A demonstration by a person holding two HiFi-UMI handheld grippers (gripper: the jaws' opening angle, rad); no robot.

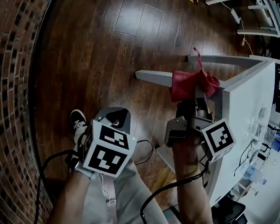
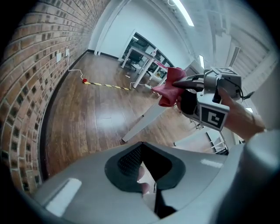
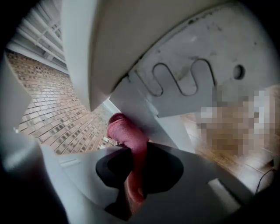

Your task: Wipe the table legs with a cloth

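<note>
Clamping red cloth [image 1: 192,84] in right claw [image 1: 195,99] by the leg [image 1: 154,77].
Press flat, stroke the full length; hold the closed, empty left claw [image 1: 116,117] clear.

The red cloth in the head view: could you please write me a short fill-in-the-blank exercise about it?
1. The right hand-held gripper is shut on a ___ cloth.
2. The cloth lies against a ___ of the white table.
3. The wall on the left is made of ___.
Missing words: red; leg; brick.

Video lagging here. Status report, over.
Right gripper shut on red cloth, at top of table leg. Left gripper shut, empty, held clear. Nothing blocking.
</note>
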